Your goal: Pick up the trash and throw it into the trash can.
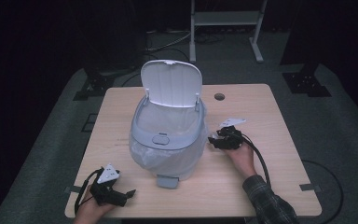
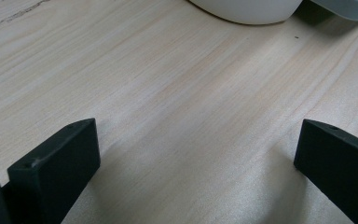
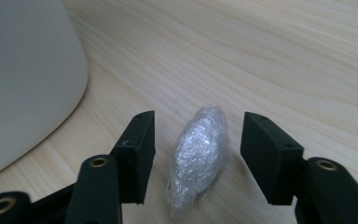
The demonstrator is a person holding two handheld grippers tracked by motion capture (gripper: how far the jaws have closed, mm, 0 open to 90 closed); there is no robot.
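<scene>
A white pedal bin stands mid-table with its lid raised and a clear liner hanging over its rim. My right gripper sits just right of the bin, open. In the right gripper view a crumpled wad of clear plastic film lies on the wood between the spread jaws of that gripper, touching neither; the bin's wall curves at the left. My left gripper rests near the table's front left corner, open over bare wood, with the bin's base farther ahead.
The bin's grey pedal juts toward the table's front edge. A round cable hole lies at the back of the wooden table. A white frame stands on the floor behind.
</scene>
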